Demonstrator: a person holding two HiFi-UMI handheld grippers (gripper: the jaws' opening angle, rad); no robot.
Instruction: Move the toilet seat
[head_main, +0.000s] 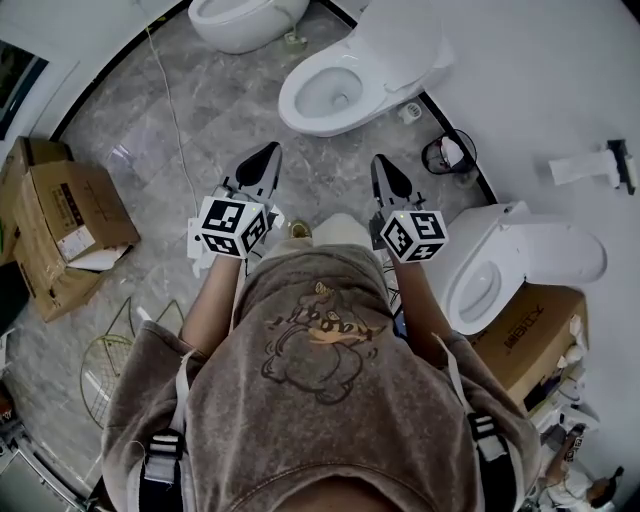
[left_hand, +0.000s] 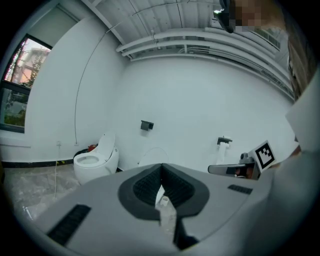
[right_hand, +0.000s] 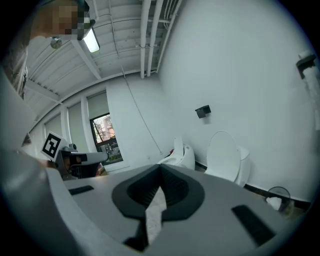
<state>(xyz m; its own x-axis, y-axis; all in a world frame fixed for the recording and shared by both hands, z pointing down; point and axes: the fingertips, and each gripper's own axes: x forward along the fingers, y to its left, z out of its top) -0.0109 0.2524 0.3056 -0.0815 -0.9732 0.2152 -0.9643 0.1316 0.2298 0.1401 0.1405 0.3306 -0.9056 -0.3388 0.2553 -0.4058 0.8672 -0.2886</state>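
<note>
Both grippers are held out level in front of the person, side by side and apart, over the grey marble floor (head_main: 220, 120). The left gripper (head_main: 268, 152) has its jaws pressed together with nothing between them, and the right gripper (head_main: 381, 162) is the same: jaws closed tight, empty. Straight ahead of the two, and not touching either, stands a white toilet (head_main: 312, 108) with its bowl open. The toilet seat (head_main: 395, 48) is tipped up against the tank (from here the seat ring cannot be told apart from the lid); the right gripper view shows it as an upright oval ahead and to the right of the jaws. A second toilet (head_main: 240, 20) sits further off, ahead and to the left of the left gripper. A third toilet (head_main: 492, 275) stands near the right gripper, on its right side. A small bin (head_main: 448, 155) with a dark rim sits ahead and to the right of the right gripper, against the wall. Cardboard boxes (head_main: 75, 225) lie well to the left of the left gripper.
</note>
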